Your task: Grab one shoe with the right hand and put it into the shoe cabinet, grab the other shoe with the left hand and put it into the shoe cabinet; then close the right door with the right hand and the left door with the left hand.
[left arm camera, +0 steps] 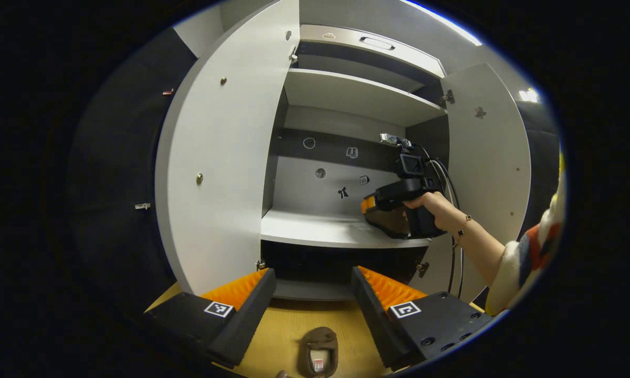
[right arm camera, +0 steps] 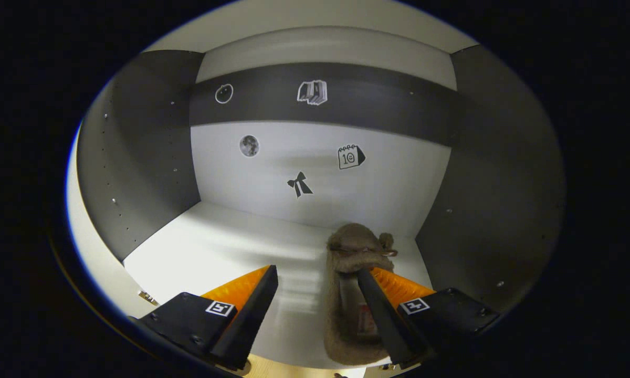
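Note:
A brown fuzzy shoe [right arm camera: 353,262] lies on the white middle shelf [right arm camera: 215,241] of the shoe cabinet, toe toward the back wall, near the right side wall. My right gripper [right arm camera: 316,273] is open around its heel end, and the shoe rests against the right finger. In the left gripper view a hand holds that right gripper [left arm camera: 380,212] inside the cabinet over the shelf [left arm camera: 315,231]. The other brown shoe [left arm camera: 319,353] sits on the wooden floor, just below and between the fingers of my open left gripper [left arm camera: 312,275], which hovers in front of the cabinet.
Both cabinet doors stand wide open: the left door [left arm camera: 215,173] and the right door [left arm camera: 488,157]. An upper shelf [left arm camera: 357,94] and a low bottom shelf [left arm camera: 310,289] are bare. A person's forearm [left arm camera: 478,241] reaches in from the right. Stickers dot the back wall [right arm camera: 299,185].

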`<state>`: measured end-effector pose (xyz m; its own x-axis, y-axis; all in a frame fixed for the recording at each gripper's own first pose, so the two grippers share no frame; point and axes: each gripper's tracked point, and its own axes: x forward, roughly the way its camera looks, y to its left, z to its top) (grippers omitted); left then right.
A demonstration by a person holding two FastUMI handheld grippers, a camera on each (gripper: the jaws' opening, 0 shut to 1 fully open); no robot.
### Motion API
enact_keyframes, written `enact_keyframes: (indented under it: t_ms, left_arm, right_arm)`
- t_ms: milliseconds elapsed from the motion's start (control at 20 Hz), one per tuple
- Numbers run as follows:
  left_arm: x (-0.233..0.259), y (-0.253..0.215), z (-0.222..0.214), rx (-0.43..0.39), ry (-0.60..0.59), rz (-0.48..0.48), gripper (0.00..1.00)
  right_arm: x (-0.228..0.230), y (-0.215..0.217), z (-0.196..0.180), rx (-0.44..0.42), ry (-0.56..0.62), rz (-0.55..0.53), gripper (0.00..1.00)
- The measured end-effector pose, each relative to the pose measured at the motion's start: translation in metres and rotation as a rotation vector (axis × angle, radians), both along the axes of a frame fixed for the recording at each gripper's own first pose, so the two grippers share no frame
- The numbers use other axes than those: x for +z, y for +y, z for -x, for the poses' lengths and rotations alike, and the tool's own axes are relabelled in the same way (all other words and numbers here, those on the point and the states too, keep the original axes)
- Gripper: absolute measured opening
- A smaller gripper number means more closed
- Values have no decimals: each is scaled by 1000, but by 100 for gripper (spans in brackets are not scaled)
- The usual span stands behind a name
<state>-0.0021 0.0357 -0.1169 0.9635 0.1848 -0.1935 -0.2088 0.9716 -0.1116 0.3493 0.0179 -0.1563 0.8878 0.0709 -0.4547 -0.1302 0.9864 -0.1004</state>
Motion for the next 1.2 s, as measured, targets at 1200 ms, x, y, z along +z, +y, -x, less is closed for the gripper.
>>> enact_keyframes:
  t_ms: [1200]
  left_arm:
    - [-243,-24,29,-156,348,36,88]
  right_arm:
    - [-49,-36,264,-43,-220,-67,98]
